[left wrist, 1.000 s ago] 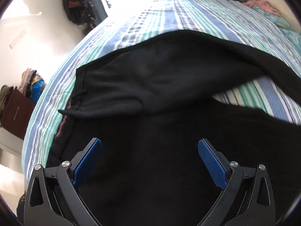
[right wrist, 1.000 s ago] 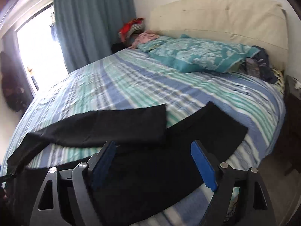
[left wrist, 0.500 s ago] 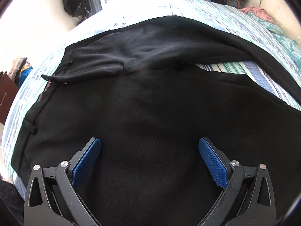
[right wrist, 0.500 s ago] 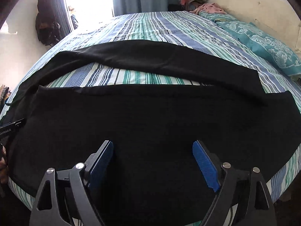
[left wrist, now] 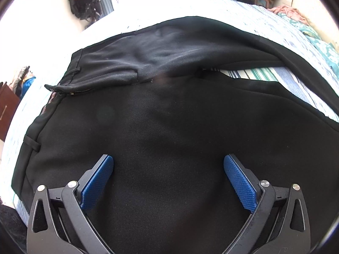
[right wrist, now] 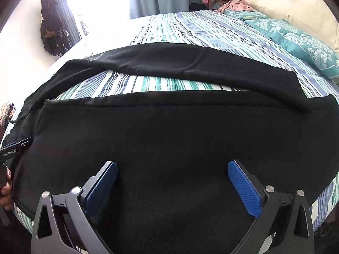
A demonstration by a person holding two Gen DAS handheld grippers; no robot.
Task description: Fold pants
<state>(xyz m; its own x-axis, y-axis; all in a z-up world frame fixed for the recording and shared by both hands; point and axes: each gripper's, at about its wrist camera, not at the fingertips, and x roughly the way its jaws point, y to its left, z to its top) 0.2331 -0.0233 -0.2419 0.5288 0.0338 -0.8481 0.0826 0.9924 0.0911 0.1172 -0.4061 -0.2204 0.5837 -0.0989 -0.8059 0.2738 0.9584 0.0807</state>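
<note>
both grippers lower over pants [right wrist: 169, 137], r jaws just widened.

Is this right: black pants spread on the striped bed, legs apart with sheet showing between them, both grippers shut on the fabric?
Not quite. The black pants do lie on the striped bed, legs apart with sheet between them. But neither gripper is shut: the left gripper and right gripper both stand open above the cloth, the right one's jaws having just been opening, nothing clamped. Each wrist view shows it.
</note>
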